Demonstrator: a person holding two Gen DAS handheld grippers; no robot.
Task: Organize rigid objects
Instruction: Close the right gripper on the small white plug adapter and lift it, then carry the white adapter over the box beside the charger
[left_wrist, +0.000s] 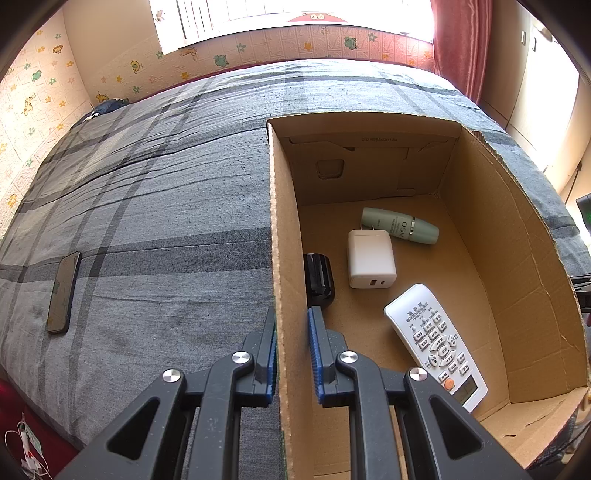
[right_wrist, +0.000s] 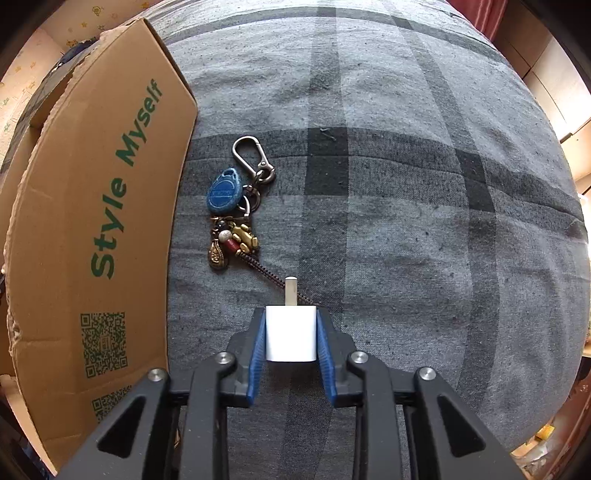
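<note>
A cardboard box (left_wrist: 491, 236) stands open on a grey plaid bed. Inside it lie a white charger (left_wrist: 370, 263), a green bottle (left_wrist: 400, 225), a white remote control (left_wrist: 437, 345) and a black object (left_wrist: 319, 278). My left gripper (left_wrist: 292, 328) is shut on the box's left wall (left_wrist: 282, 236), one finger outside and one inside. My right gripper (right_wrist: 291, 338) is shut on a small white plug adapter (right_wrist: 291, 338), prong pointing forward, just above the bed. A keychain (right_wrist: 236, 206) with a blue fob lies ahead of it, beside the box's printed outer wall (right_wrist: 103, 229).
A phone (left_wrist: 63, 293) lies on the bed left of the box. The bed cover (right_wrist: 424, 221) stretches out to the right of the keychain. A wall with stickers and a window stand beyond the bed.
</note>
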